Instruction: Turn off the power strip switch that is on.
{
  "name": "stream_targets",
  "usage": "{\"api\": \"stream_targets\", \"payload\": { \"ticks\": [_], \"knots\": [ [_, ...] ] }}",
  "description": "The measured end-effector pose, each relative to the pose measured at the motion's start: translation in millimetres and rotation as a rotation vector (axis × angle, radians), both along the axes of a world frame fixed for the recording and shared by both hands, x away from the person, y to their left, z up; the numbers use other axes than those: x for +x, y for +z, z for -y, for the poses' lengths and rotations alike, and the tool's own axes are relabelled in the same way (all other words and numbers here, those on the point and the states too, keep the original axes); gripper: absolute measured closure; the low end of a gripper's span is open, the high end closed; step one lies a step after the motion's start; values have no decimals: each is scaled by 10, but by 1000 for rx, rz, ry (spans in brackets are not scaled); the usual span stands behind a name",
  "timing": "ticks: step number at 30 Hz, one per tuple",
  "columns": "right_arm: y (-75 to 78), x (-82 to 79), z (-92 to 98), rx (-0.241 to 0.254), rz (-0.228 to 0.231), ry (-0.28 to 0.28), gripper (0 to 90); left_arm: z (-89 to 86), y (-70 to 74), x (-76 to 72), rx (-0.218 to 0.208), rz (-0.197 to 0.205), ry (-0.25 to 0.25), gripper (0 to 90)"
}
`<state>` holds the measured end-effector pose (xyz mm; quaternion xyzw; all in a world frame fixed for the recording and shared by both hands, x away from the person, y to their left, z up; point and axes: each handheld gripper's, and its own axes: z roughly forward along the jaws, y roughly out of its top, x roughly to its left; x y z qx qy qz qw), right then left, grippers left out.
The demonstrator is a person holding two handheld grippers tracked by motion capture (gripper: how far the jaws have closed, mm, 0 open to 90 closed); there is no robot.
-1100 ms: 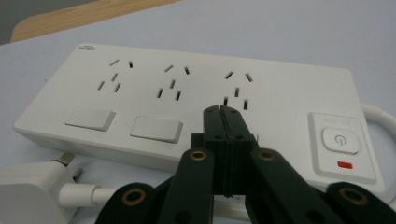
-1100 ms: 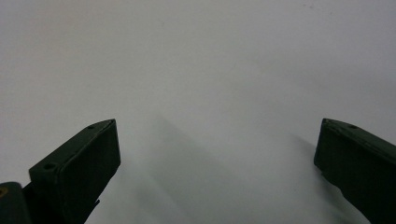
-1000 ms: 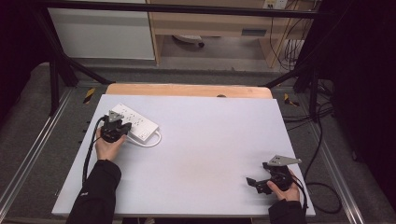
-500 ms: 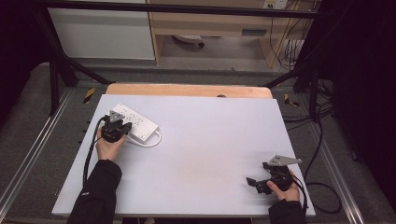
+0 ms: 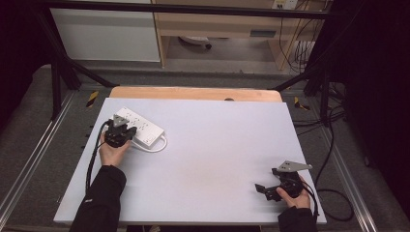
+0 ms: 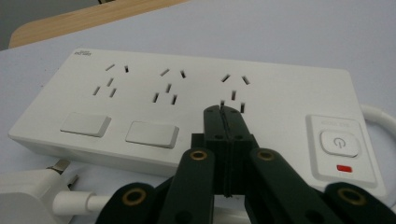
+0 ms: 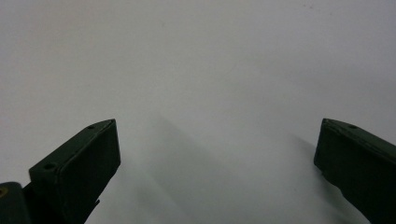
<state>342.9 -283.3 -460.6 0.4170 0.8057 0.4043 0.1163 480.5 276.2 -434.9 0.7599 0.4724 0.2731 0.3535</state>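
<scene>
My left gripper (image 6: 223, 112), jaws pressed together on nothing, hovers over the white power strip (image 6: 187, 107) at the table's (image 5: 217, 159) far left. I judge it rigid, light and slick; its long edges suit gripping. The left gripper view reveals its power button (image 6: 340, 142) and plug (image 6: 32, 196); my right gripper (image 5: 263, 189) rests agape.

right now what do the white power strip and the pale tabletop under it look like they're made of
White power strip: looks like moulded plastic, smooth and faintly glossy, with rounded edges and crisp socket slots. Pale tabletop: a matt, even lavender-white sheet, possibly laminate or board; the light wooden panel at its far edge shows a warm wood tone.
</scene>
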Motion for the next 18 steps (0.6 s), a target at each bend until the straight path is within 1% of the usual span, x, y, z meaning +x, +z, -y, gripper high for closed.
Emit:
{"api": "stream_targets", "payload": {
  "ticks": [7,12,18],
  "knots": [
    [1,-2,0,1,-1,-1,10,-5,-3,2,-3,2,-5,900],
    [2,-2,0,-1,1,1,10,2,0,-1,11,3,-10,900],
    [2,-2,0,0,1,1,10,-3,-3,2,7,5,-11,900]
  ]
}}
